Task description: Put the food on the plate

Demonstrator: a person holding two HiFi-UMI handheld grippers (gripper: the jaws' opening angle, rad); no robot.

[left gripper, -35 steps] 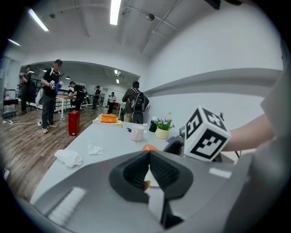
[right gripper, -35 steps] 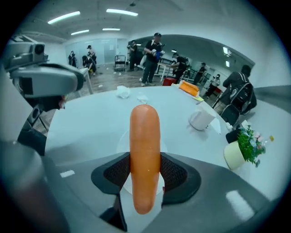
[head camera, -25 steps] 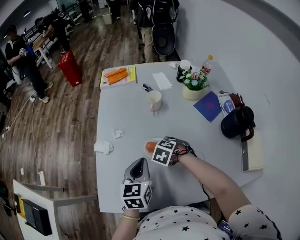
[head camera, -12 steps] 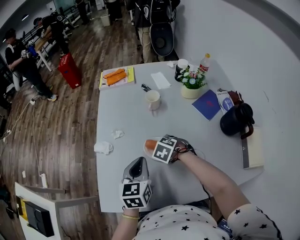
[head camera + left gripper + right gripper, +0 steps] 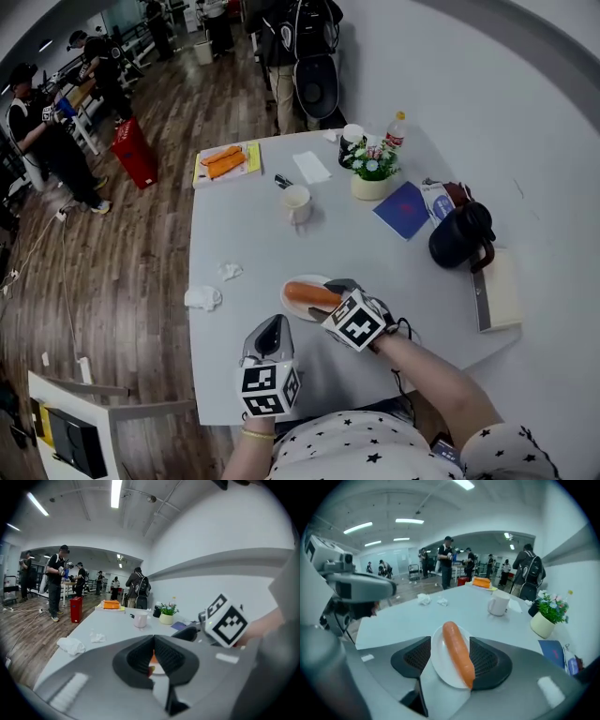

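A pale grey table (image 5: 239, 234) stands on a wood floor (image 5: 141, 234) in an open office, with people (image 5: 42, 122) at the far left, a mug (image 5: 297, 203) and a flower pot (image 5: 371, 178) on the far side, and crumpled tissues (image 5: 204, 297) near the left edge. The orange sausage (image 5: 311, 294) lies flat on a white plate (image 5: 292, 312) near the front, long axis roughly left to right, its right end between the jaws of the right gripper (image 5: 450, 644), which are opening and clear of it. The left gripper (image 5: 153, 644) hangs nearer, jaws closed on nothing
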